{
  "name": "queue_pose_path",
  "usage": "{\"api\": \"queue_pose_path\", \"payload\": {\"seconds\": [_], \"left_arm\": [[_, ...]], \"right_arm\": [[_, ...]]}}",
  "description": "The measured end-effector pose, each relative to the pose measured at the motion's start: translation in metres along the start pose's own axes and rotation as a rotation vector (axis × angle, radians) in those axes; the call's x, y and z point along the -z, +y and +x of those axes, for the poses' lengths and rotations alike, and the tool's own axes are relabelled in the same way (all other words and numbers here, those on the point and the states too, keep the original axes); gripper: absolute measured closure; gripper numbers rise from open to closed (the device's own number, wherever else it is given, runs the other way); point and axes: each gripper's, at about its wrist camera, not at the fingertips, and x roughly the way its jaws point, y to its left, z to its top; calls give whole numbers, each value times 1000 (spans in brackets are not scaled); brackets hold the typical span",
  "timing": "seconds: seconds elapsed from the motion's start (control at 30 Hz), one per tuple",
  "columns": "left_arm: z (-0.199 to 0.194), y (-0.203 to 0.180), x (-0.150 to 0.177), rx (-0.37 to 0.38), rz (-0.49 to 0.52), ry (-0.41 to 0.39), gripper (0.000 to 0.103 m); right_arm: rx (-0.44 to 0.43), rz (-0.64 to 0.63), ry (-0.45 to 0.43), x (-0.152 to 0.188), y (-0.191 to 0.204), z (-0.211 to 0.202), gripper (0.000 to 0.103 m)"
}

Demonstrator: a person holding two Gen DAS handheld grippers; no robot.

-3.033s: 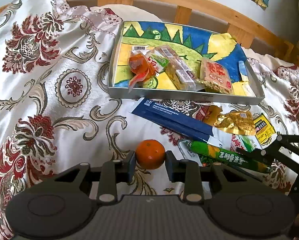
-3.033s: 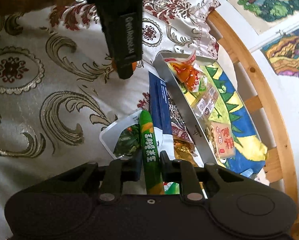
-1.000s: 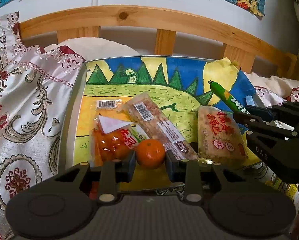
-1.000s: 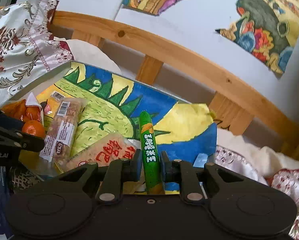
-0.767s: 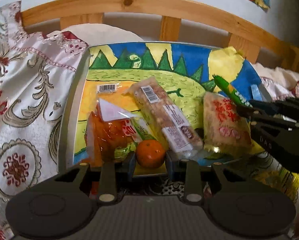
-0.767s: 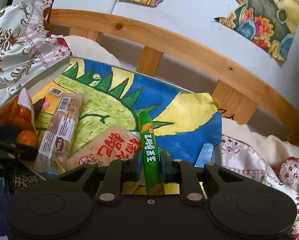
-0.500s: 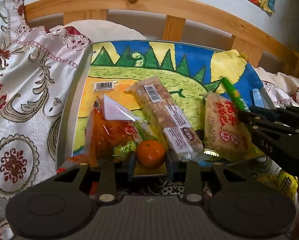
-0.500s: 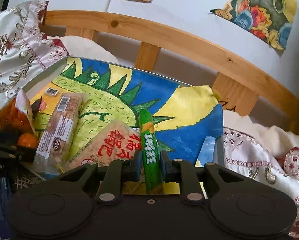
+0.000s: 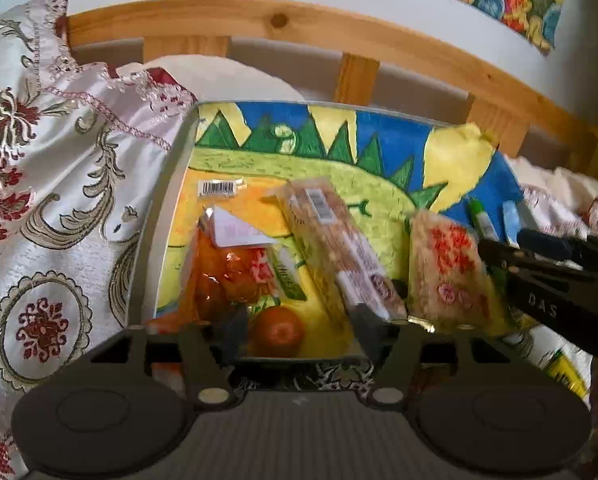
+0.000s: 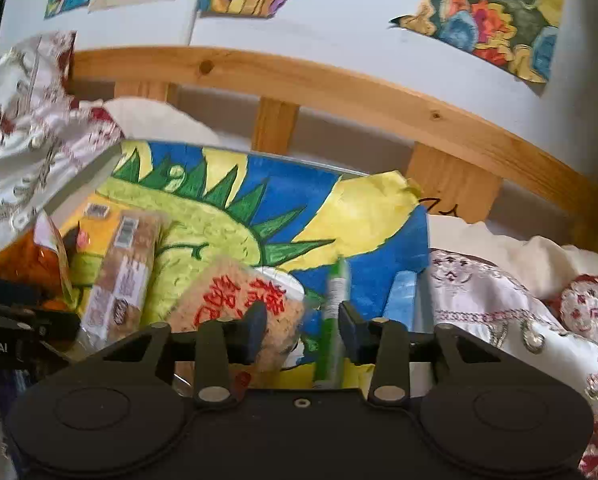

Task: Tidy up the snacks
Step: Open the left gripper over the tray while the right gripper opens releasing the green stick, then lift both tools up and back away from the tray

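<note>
A metal tray [image 9: 161, 216] with a painted paper liner lies on the bed. My left gripper [image 9: 295, 328] is open over its near edge, and the small orange [image 9: 278, 331] sits loose between its fingers in the tray. My right gripper [image 10: 301, 326] is open over the tray's right end [image 10: 421, 304], and the green snack stick [image 10: 333, 320] lies loose beside its right finger. In the tray lie an orange snack bag [image 9: 227, 272], a long nut bar [image 9: 339, 248] and a red-printed rice cracker pack [image 9: 447, 272].
A wooden headboard [image 9: 339, 36] runs behind the tray, with a white pillow [image 9: 219, 76] against it. The patterned bedspread [image 9: 39, 200] rises at the left. More snack packets [image 9: 559, 364] lie on the bed at the right. The right gripper's body [image 9: 555, 280] shows in the left wrist view.
Both grippers have opened. The orange and the green stick, held half a second ago, now lie loose in the tray.
</note>
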Motion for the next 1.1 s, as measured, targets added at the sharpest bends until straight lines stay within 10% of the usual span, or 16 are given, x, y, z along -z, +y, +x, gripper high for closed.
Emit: {"api": "queue_pose_path", "payload": {"seconds": [0.53, 1.1], "left_arm": [[-88, -11, -16, 8, -23, -219, 1], [-198, -8, 27, -51, 20, -348, 1]], "right_arm": [[-11, 151, -158, -18, -17, -104, 17], [-18, 218, -253, 11, -1, -222, 1]]}}
